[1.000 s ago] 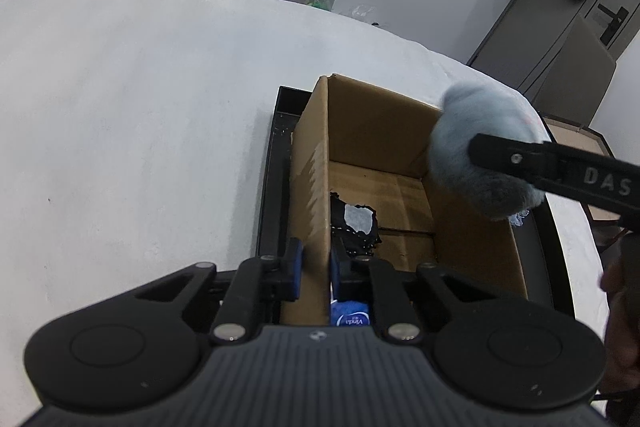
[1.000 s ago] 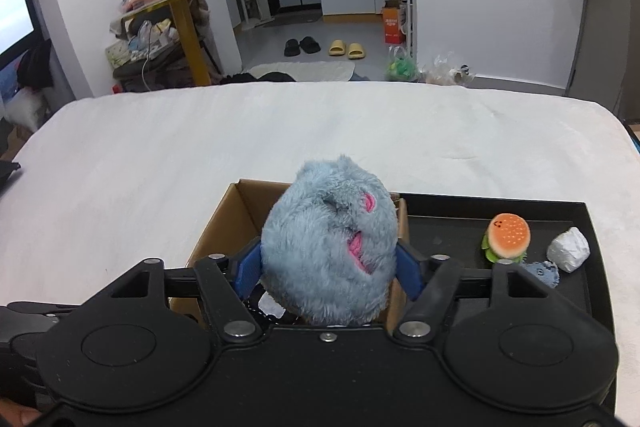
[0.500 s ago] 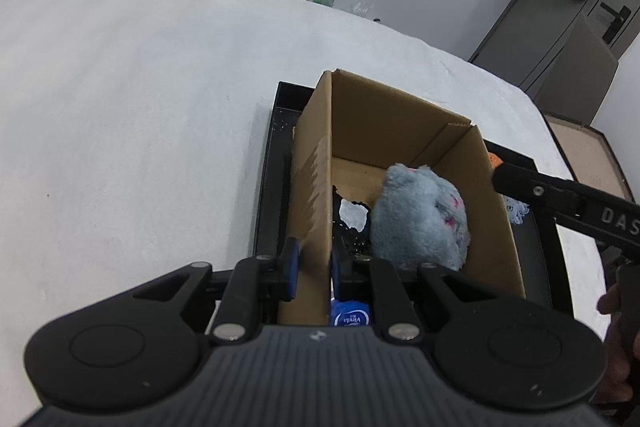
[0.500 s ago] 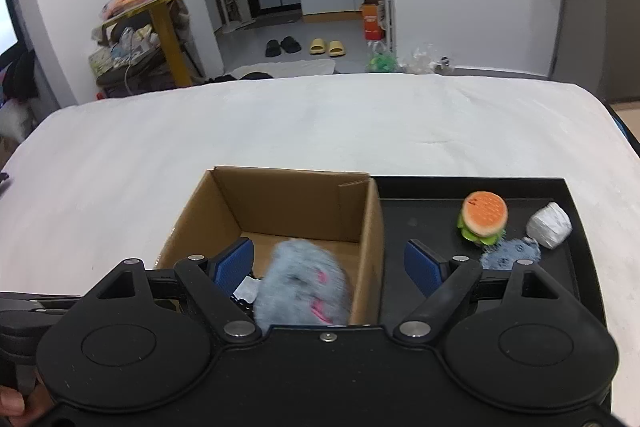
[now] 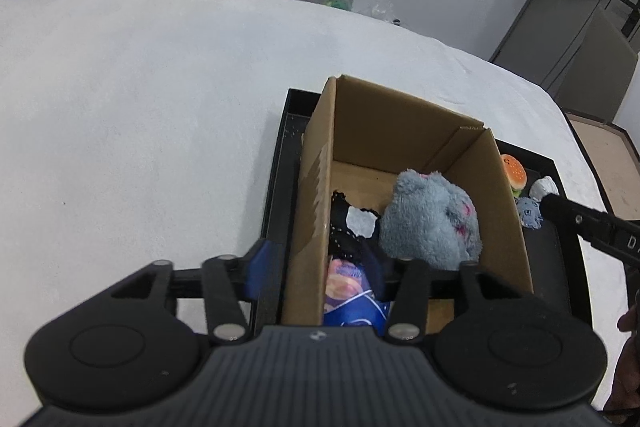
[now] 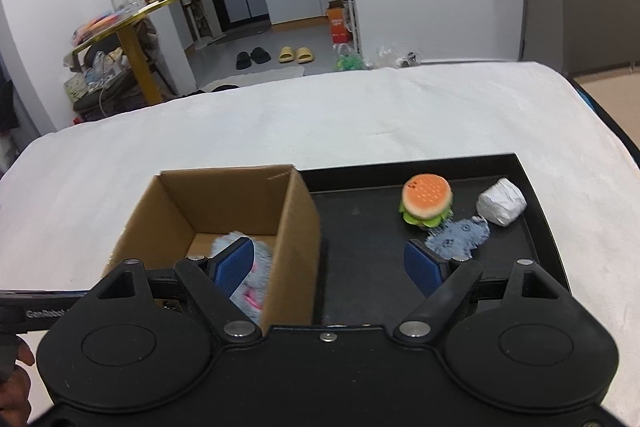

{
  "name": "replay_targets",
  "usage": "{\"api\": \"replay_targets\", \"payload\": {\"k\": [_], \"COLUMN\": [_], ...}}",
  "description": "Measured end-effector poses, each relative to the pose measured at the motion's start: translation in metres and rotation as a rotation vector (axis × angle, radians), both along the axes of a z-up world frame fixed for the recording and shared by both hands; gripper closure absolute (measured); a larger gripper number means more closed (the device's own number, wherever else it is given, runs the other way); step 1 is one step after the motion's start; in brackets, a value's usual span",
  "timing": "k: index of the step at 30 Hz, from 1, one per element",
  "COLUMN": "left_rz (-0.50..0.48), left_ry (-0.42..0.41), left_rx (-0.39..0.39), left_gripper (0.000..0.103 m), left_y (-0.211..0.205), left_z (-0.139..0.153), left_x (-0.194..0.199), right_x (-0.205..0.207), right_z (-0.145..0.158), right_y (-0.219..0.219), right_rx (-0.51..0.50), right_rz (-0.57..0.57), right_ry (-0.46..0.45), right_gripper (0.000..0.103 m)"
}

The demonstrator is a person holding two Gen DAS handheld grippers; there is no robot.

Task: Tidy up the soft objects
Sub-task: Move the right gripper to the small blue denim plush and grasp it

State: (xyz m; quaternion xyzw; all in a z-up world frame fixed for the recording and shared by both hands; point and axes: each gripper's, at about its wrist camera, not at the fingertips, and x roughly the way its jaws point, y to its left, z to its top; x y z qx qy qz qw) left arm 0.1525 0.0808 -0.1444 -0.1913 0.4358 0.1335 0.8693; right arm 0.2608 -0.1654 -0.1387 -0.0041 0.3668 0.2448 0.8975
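Blue-padded left tongs (image 5: 320, 263), opening, straddle the cardboard box (image 5: 400, 131) wall they steady, pads off it. The right tongs (image 6: 332, 263) stand released and empty beside the box, facing the burger toy (image 6: 426, 199). The grey plush (image 5: 430, 219) lies inside the box.

We see on each gripper, left gripper (image 5: 314, 263) and right gripper (image 6: 329, 261), a black ribbed housing, two round discs, silver pivot screws and blue textured pads (image 6: 234, 263); white lettering marks the side bars.
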Motion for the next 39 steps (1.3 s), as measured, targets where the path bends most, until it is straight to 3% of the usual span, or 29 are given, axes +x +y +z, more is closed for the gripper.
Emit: {"api": "replay_targets", "payload": {"k": [6, 8, 12, 20, 30, 35, 39], "left_rz": [0.017, 0.015, 0.017, 0.024, 0.03, 0.027, 0.03], "left_ry": [-0.001, 0.003, 0.015, 0.031, 0.057, 0.071, 0.08], "left_rx": [0.028, 0.043, 0.058, 0.084, 0.108, 0.112, 0.109], "left_gripper": [0.036, 0.035, 0.035, 0.034, 0.034, 0.034, 0.034], "left_y": [-0.007, -0.01, -0.014, -0.023, -0.027, -0.027, -0.027], "left_z": [0.002, 0.002, 0.002, 0.001, -0.004, -0.006, -0.007], "left_x": [0.007, 0.009, 0.016, 0.032, 0.049, 0.051, 0.054], "right_x": [0.012, 0.016, 0.027, 0.048, 0.075, 0.08, 0.082], "right_z": [-0.013, -0.017, -0.029, -0.052, -0.075, -0.081, -0.084], "right_y": [-0.016, -0.02, -0.031, -0.047, -0.062, -0.068, -0.069], "right_rx": [0.026, 0.025, 0.028, 0.048, 0.064, 0.075, 0.07], "right_rz": [-0.043, -0.059, -0.092, -0.135, -0.185, -0.211, -0.212], "right_ry": [0.028, 0.031, 0.062, 0.119, 0.17, 0.19, 0.191], "right_gripper": [0.021, 0.023, 0.037, 0.041, 0.066, 0.071, 0.088]}}
